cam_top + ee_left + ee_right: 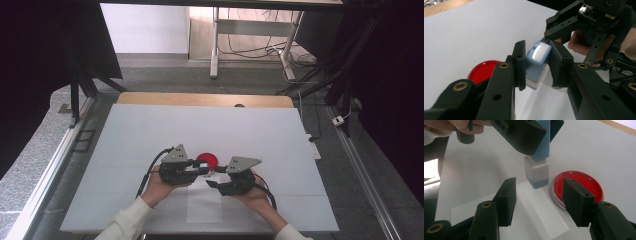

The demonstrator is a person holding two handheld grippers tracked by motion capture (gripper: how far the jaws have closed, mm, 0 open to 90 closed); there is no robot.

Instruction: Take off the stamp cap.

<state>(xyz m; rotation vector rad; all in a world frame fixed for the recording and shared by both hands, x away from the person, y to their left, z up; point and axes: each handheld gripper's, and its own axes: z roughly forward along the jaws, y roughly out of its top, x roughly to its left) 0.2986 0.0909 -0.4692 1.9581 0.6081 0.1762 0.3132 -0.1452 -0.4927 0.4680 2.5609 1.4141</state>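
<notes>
A: What does the left tool [537, 65] have?

B: It is clamped on a small light-blue plastic stamp with a white lower section [537, 62], held above the white table [150, 135]. Both pads press its blue body from the sides, its glossy top toward the left gripper view's camera.

A: And the right tool [541, 200]?

B: Its jaws stand apart with nothing between them, a little short of the stamp's white cap end [537, 173] in the right gripper view. I judge the step is pulling that cap off.

A: How to do it well?

B: Bring the right tool up until its pads flank the white section only, not the blue body, then close squarely and pull straight along the stamp's axis. The left tool should hold firm and not twist.

A: What lies around it?

B: A round red ink pad in a clear dish [577, 187] sits just beside the stamp's lower end, and a sheet of white paper [534, 215] lies below.
</notes>
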